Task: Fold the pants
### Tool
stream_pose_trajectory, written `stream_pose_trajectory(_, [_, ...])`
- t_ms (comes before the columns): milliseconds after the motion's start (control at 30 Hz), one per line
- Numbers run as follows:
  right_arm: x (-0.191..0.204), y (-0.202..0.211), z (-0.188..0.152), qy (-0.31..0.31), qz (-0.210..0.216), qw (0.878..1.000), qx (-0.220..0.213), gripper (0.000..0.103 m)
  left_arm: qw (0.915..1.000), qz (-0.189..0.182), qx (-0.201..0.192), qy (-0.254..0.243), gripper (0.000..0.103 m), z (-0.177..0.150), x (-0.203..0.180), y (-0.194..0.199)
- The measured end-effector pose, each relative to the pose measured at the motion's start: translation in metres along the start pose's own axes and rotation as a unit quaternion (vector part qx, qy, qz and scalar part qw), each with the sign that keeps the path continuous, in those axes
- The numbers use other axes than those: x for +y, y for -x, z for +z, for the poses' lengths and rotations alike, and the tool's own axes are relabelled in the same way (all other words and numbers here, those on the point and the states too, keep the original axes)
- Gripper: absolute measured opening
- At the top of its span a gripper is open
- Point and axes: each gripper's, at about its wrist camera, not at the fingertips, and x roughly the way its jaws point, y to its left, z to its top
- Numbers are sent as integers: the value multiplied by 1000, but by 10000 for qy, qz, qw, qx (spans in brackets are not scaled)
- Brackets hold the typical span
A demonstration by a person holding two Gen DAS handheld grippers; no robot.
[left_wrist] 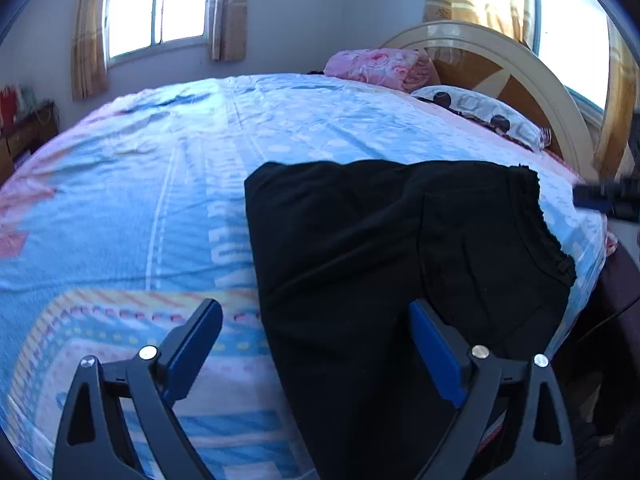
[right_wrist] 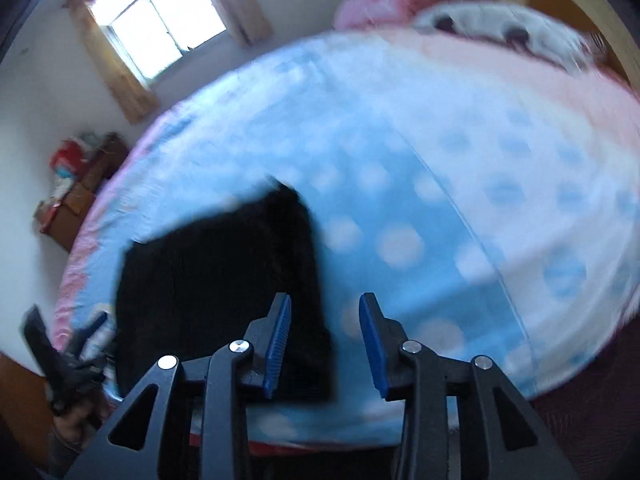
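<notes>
Black pants (left_wrist: pixel 384 264) lie folded flat on the blue and pink bedspread (left_wrist: pixel 160 184), near the bed's near edge, waistband to the right. My left gripper (left_wrist: pixel 316 312) is open and empty, above the pants' left edge. In the blurred right wrist view the pants (right_wrist: pixel 224 288) lie at lower left. My right gripper (right_wrist: pixel 326 308) is open and empty over the pants' right edge. The left gripper (right_wrist: pixel 68 340) shows at the far left there, and the right gripper's tip (left_wrist: pixel 608 198) shows at the right edge of the left wrist view.
A pink folded quilt (left_wrist: pixel 376 66) and a patterned pillow (left_wrist: pixel 480 114) lie by the wooden headboard (left_wrist: pixel 520 76). A window (left_wrist: pixel 156 8) with curtains is on the far wall. A low wooden cabinet (left_wrist: pixel 24 132) stands left of the bed.
</notes>
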Motion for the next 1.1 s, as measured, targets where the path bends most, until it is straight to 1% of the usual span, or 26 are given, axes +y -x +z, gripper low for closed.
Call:
stream_pose_trajectory(33, [12,-2,6,154,129,9998,-17,47,10000,-19,3,53,96,-2,1,1])
stream_pose_trajectory(67, [34,-8,15,433,365,9984,22,50,10000,-38,8,59,96,-5,1,2])
stream_pose_trajectory(100, [49,-16,20,597,553,9966,105,51,10000,-55,30,46,96,-8,1,2])
stream_pose_trajectory(167, [84,-41,33,961,1008,9894,418,51,10000,-71,48,34,96,-15,3,4])
stream_pose_trajectory(200, [103,-59,40,1168,1119,9850,601,51,9999,-89,45,66,97,-18,4,5])
stream_pose_trajectory(267, [132,-86,49,1475,1048,9802,806,51,9997,-134,136,176,98,-16,6,3])
stream_pose_trajectory(333, [158,-114,57,1728,1184,9710,1151,51,9997,-183,128,135,99,-15,6,3])
stream_pose_trajectory(400, [183,-144,63,1847,1338,9629,1443,51,9997,-122,169,92,101,-17,8,0])
stream_pose_trajectory(467, [204,-170,65,2067,1272,9564,1622,51,9993,-218,242,208,101,-18,12,-4])
stream_pose_trajectory(533, [221,-194,64,2185,1202,9515,1804,51,9990,-277,228,267,102,-19,14,-6])
stream_pose_trajectory(633, [230,-224,57,2326,1353,9354,2295,51,9992,-284,193,193,103,-20,13,-6])
stream_pose_trajectory(667, [232,-230,54,2415,1321,9325,2340,44,9993,-291,168,176,103,-21,13,-7])
stream_pose_trajectory(700, [236,-233,51,2512,1304,9297,2357,22,9993,-287,157,162,103,-22,13,-7])
stream_pose_trajectory(733, [241,-236,47,2673,1314,9241,2393,22,9994,-278,135,138,103,-22,13,-7])
stream_pose_trajectory(800, [243,-243,44,2873,1157,9231,2280,21,9995,-264,89,117,103,-24,12,-6])
stream_pose_trajectory(833, [243,-250,44,2865,1177,9235,2265,21,9996,-255,71,117,103,-25,12,-6])
stream_pose_trajectory(900, [237,-257,48,2640,1321,9287,2246,22,9996,-254,55,134,103,-26,10,-5])
stream_pose_trajectory(967, [233,-255,52,2548,1484,9292,2230,23,9997,-228,66,106,103,-27,9,-5])
stream_pose_trajectory(1000, [230,-251,52,2559,1604,9277,2196,29,9997,-209,73,90,103,-28,8,-5])
stream_pose_trajectory(1033, [226,-247,54,2518,1594,9296,2166,35,9997,-200,73,91,103,-29,6,-5])
stream_pose_trajectory(1067, [221,-241,56,2424,1545,9347,2089,44,9997,-197,76,101,103,-29,6,-5])
stream_pose_trajectory(1100, [212,-228,62,2259,1549,9422,1932,48,9997,-197,85,108,103,-29,6,-5])
